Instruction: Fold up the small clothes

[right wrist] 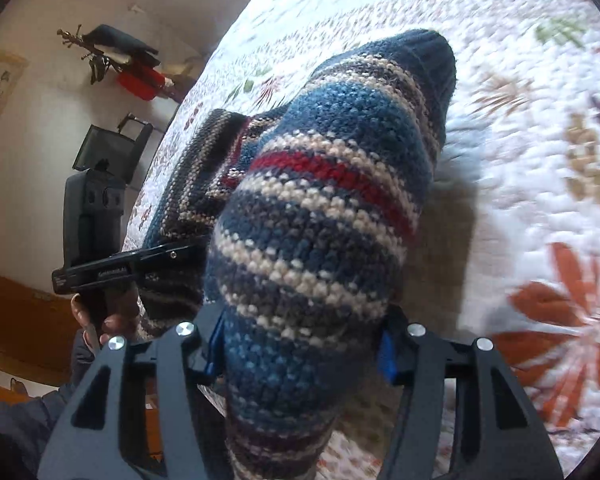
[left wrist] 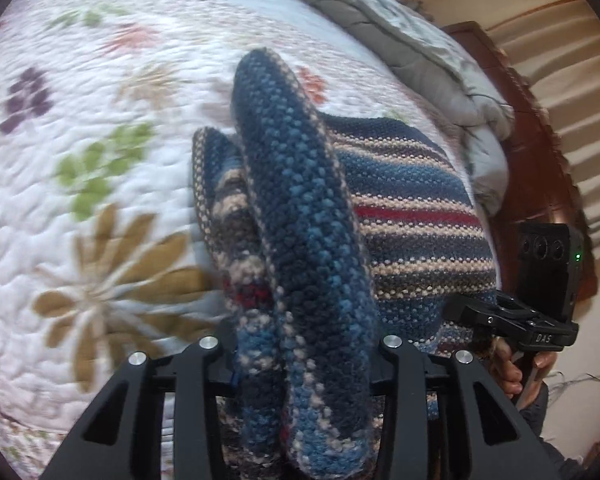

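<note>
Striped knit sweater (left wrist: 412, 216), blue, cream, red, bunched, lifted over floral quilt (left wrist: 100, 120)

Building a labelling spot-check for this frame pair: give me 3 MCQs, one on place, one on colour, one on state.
1. Where does the striped knit garment lie?
A. on a floral quilt
B. on a wooden floor
C. in a basket

2. Which colour is the thin bright stripe in the knit?
A. yellow
B. red
C. green

3. What is between the fingers of the right gripper?
A. nothing
B. a corner of the quilt
C. a bunched fold of the knit

Key: 1 A, the floral quilt spreads under and around the garment. 2 B, a red band crosses the blue, cream and grey stripes in both views. 3 C, the knit fills the gap between the fingers in the right wrist view; the left gripper holds a fold likewise.
</note>
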The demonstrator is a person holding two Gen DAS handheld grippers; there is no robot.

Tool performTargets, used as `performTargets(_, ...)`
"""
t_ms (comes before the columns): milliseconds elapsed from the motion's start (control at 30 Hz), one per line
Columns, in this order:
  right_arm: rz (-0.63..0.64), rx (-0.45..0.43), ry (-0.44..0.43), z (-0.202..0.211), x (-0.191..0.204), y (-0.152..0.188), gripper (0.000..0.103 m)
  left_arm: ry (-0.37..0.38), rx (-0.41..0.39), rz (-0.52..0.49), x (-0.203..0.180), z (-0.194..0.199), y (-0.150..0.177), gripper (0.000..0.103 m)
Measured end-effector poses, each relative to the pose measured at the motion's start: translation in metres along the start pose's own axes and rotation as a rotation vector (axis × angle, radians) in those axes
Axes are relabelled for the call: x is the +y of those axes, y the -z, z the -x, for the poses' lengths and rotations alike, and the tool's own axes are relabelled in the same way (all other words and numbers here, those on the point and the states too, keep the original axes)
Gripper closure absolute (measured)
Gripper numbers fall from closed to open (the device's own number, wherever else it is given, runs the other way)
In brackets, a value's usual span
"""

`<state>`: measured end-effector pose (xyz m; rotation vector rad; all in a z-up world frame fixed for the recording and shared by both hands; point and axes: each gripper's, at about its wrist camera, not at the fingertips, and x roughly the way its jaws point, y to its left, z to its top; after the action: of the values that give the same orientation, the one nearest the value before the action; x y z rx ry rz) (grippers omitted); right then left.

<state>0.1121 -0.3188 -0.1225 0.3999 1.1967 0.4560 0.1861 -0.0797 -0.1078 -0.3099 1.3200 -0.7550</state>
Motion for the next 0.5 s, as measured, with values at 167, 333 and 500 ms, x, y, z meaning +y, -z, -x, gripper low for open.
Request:
performTargets(167, -0.002, -0.042, 0.042, 0.05, -0.024, -0.004, 0.047, 0.035, -0.014, -0.061, -0.053, -0.022, -0.023, 0.063)
performTargets(333, -0.014, -0.061, 0.048, 0.071, -0.063, -0.022, 0.046, 0.014, -0.032, -0.084, -0.082, -0.051, -0.048, 0.063)
performTargets(500, -0.07, -0.029, 0.004, 0.049, -0.112, -0.034, 0.045, -0.042, -0.013, -0.055, -0.068, -0.074, -0.051, 0.063)
